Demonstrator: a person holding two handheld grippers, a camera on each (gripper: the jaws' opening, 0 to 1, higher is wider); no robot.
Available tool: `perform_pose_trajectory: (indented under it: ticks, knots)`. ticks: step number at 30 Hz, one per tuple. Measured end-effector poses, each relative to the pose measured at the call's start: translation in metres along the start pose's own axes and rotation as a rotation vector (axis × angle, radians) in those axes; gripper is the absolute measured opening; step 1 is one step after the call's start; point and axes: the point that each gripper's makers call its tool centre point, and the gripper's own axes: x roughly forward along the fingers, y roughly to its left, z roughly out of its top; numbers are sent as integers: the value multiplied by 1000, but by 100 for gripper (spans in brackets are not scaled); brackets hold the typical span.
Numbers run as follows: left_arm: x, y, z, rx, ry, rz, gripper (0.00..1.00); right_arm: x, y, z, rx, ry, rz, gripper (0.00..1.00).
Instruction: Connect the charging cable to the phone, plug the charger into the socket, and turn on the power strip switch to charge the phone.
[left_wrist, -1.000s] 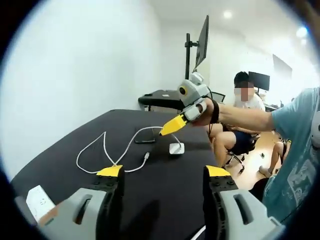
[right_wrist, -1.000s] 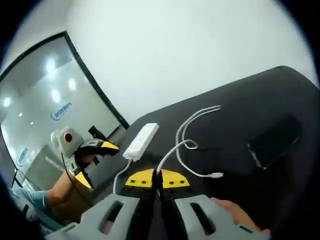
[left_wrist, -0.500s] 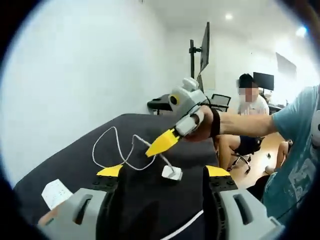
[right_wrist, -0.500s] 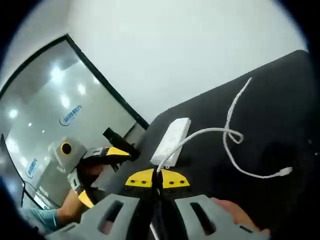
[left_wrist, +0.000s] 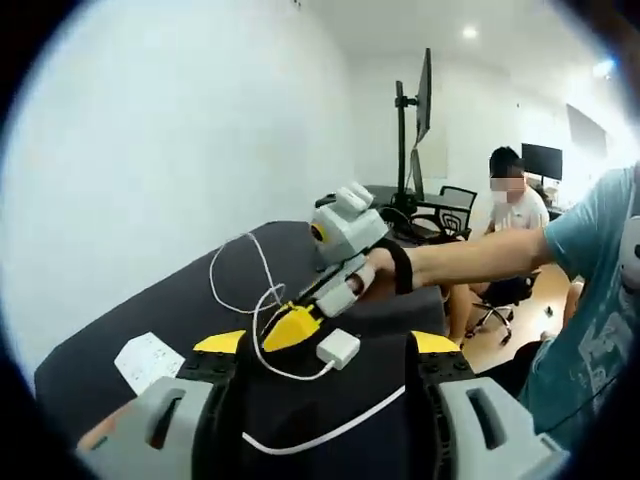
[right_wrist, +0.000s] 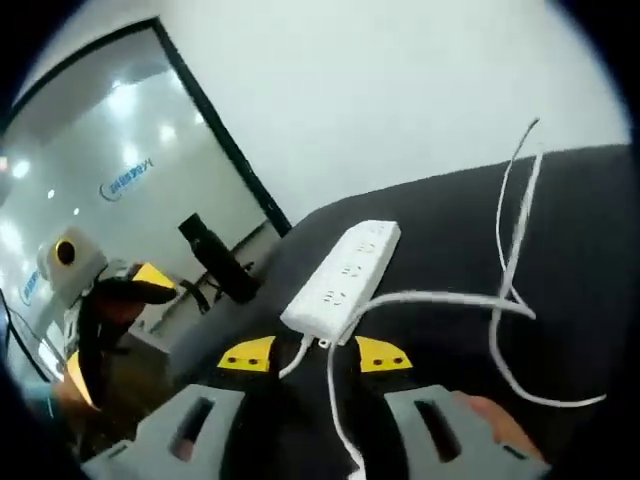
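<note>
- Charger (left_wrist: 338, 348) on black table (left_wrist: 150, 310), at 6 o'clock of left gripper view, just beside right gripper (left_wrist: 290, 327).
- Right gripper: spread apart, power strip (right_wrist: 343, 277) ahead, cable (right_wrist: 515, 260) at 3 o'clock.
- Left gripper (left_wrist: 327, 345): spread wide, holding nothing.

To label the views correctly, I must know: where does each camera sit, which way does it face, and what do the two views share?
Left gripper view: rides on the left gripper, jaws apart, facing across the black table at the white charger block, the right gripper and the person's teal-sleeved arm.
Right gripper view: rides on the right gripper, jaws apart, facing over the table at the white rectangular power strip, toward a glass wall; the left gripper shows at left.
Shared: table, thin white cable, power strip, the opposite gripper.
</note>
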Motion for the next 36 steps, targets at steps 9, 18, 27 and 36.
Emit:
perform_pose_trajectory:
  ticks: [9,18,27,36]
  knots:
    - [38,-11,8,33,27,-45,59,-75,-24,8,-89,-13,-54,28]
    - [82,-18,-1,43,79,-72,59,-176,-58,23,-86,-126,-129,28]
    - [134,25,4,-154,5,66,57,-238,-103,9,-17,-187,-207,27]
    - [184,30,21,-116,-11,189,55,-265,-139,-3,29,-219,-229,27]
